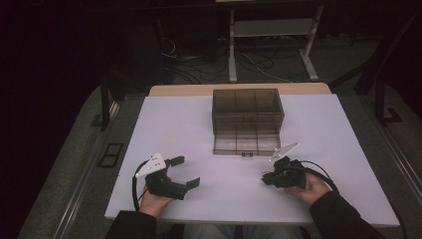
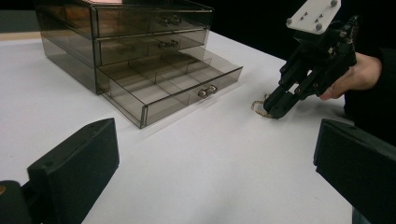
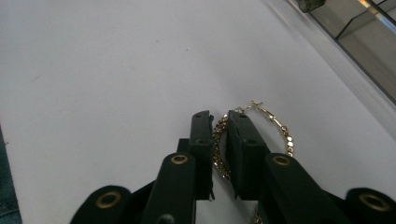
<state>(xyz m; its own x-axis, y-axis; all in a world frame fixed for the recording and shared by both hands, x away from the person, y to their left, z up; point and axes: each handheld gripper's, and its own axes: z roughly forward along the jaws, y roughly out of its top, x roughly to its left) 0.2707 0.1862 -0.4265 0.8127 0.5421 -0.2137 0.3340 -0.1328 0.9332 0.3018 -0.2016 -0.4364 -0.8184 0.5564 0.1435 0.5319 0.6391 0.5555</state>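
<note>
hoop earring pinched, drawer waiting

the smoky plastic drawer chest stands at the back of the white desk, its bottom drawer pulled out and seemingly bare. left tongs rest wide apart, holding nothing. right tongs have closed on the gold hoop earring, which lies on the desk near the drawer front. lifting and dropping it in remain, likely.

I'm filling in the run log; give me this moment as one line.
right gripper: shut on gold hoop earring, on table | left gripper: open, empty | drawer box: bottom drawer pulled out
</note>
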